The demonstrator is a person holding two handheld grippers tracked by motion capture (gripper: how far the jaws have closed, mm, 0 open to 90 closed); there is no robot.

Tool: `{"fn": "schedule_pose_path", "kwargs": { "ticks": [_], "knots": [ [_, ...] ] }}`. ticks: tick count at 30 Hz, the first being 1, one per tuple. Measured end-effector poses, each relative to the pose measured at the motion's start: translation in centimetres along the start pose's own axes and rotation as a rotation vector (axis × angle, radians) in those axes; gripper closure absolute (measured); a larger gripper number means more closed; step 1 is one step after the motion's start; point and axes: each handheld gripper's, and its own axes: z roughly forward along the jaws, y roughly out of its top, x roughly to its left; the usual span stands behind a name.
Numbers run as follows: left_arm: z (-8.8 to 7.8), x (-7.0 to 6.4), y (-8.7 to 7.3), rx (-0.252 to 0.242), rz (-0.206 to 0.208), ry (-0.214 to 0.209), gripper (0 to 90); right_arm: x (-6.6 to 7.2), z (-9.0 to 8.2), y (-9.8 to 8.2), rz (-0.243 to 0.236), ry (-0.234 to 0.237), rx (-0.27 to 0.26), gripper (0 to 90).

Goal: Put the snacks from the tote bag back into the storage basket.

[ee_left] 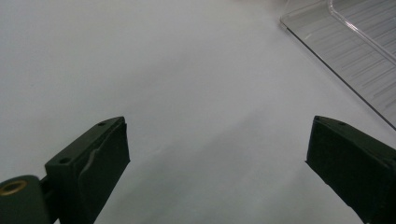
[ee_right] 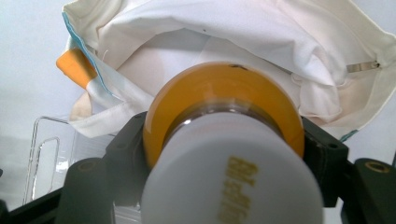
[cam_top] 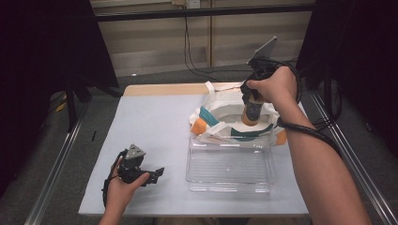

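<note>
Dark curtains hang at both sides of a pale worktop (cam_top: 155, 136), where the work in hand looks like lifting a bottle out of a cloth bag. That bottle (cam_top: 252, 114), orange with a white cap that carries yellow lettering, sits clenched between the jaws of the right claw (cam_top: 251, 110); in the right gripper view the black jaws press on its sides just under the cap (ee_right: 233, 177), so it points away from the claw toward the bag below. Gripping it near the top probably lets the body hang free of the fabric as it comes up. Directly beneath and around the claw lies the white tote bag (cam_top: 220, 110), with teal trim and orange corners, its mouth slumped open and its folds crumpled; whether anything else is inside it I cannot tell. On the person's side of that claw, touching the bag's edge, stands a clear plastic bin (cam_top: 230, 168) with a ribbed floor and nothing visible in it, likely the place meant for the bottle. Well apart from all this, the left claw (cam_top: 157, 172) rests low over bare worktop with its jaws spread wide and nothing between them, a corner of the bin off to one side ahead of it, seemingly waiting its turn.
</note>
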Motion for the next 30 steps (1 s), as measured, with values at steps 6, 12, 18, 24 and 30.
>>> {"fn": "schedule_pose_path", "kwargs": {
  "ticks": [6, 12, 18, 24, 30],
  "knots": [
    [0.0, -0.1, 0.0, 0.005, 0.006, -0.002, 5.5, -0.1, -0.8, -0.1, -0.013, -0.003, 0.006, 30.5],
    [0.1, -0.1, 0.0, 0.0, 0.002, 0.001, 5.5, -0.1, -1.4, -0.3, -0.021, 0.0, 0.01, 30.5],
    [0.1, -0.2, 0.0, 0.006, 0.003, -0.005, 5.5, 0.1, -1.3, -0.5, -0.032, 0.006, 0.03, 30.5],
    [0.2, -0.1, 0.0, 0.005, 0.006, -0.002, 5.5, 0.4, -1.5, -0.8, -0.057, 0.017, 0.032, 30.4],
    [0.2, -0.2, 0.0, 0.008, 0.011, -0.005, 5.5, 0.7, -2.0, -1.1, -0.058, 0.018, 0.032, 30.5]
  ]
}}
